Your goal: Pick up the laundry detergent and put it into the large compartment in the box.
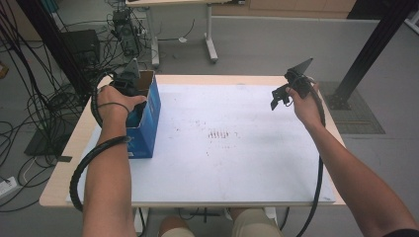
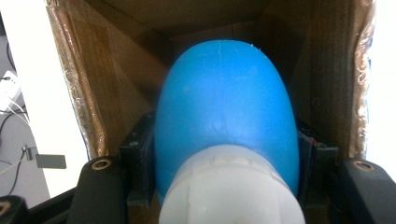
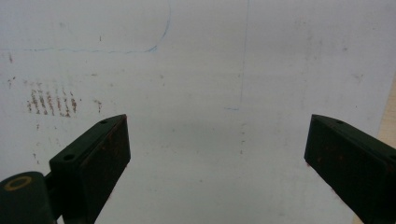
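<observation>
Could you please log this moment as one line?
left gripper: shut on blue bulb, inside cardboard box | right gripper: open, above white board

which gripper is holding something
The left gripper, inside the cardboard box, grips a blue bulb; the right gripper hangs open over the table.

Even daylight; box interior dim; close views soft, table glare.

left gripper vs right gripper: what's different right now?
The left gripper is shut on a blue-and-white object; the right gripper is open with nothing between its jaws. The left reaches into the cardboard box; the right hangs over the bare white table sheet. Both are hand-held with black jaws.
</observation>
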`<action>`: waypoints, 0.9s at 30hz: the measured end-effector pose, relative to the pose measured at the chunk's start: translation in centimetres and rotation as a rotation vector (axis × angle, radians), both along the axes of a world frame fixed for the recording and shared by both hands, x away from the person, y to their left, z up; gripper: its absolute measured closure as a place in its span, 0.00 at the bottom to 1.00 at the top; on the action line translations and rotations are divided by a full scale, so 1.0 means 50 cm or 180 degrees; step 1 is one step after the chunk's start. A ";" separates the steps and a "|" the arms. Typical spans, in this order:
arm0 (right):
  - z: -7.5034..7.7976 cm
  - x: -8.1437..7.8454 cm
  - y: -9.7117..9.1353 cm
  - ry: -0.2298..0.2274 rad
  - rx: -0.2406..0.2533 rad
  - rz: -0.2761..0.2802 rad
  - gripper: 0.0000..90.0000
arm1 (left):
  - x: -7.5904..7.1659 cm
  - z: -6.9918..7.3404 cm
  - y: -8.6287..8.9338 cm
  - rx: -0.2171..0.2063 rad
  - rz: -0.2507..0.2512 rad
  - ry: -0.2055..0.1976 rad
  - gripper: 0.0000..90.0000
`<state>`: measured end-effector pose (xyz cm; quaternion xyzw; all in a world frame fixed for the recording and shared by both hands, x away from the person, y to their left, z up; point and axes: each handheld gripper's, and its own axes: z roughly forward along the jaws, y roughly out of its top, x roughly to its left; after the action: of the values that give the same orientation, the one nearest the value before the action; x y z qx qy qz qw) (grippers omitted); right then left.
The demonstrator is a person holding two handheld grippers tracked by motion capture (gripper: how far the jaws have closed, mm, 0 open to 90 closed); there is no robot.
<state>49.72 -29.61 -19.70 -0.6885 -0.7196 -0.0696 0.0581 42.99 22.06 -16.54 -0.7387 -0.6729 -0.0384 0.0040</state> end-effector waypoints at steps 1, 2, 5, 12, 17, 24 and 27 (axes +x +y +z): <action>0.000 0.000 -0.001 -0.0005 0.0005 0.0004 0.08 | 0.000 0.000 -0.001 0.0003 -0.0001 -0.0002 0.42; 0.000 0.000 -0.001 -0.0002 0.0006 -0.0003 0.08 | 0.000 0.000 -0.002 0.0008 -0.0002 0.0002 0.42; 0.000 0.000 -0.003 0.0002 0.0020 -0.0015 0.08 | 0.001 0.000 -0.002 0.0011 -0.0007 0.0006 0.42; 0.000 -0.001 -0.006 -0.0004 0.0024 -0.0017 0.08 | -0.001 0.000 0.000 0.0003 -0.0006 -0.0006 0.42; 0.000 0.000 -0.005 0.0010 0.0021 -0.0027 0.08 | -0.001 0.000 0.002 -0.0007 -0.0004 -0.0006 0.42; 0.000 -0.001 -0.006 0.0000 0.0017 -0.0021 0.08 | 0.000 0.000 0.003 -0.0011 -0.0003 -0.0005 0.42; 0.000 -0.002 -0.006 -0.0003 0.0013 -0.0025 0.08 | 0.000 0.000 0.004 -0.0017 -0.0001 -0.0006 0.42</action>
<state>49.63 -29.89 -19.70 -0.6911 -0.7168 -0.0716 0.0589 42.99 22.25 -16.56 -0.7388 -0.6729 -0.0374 0.0014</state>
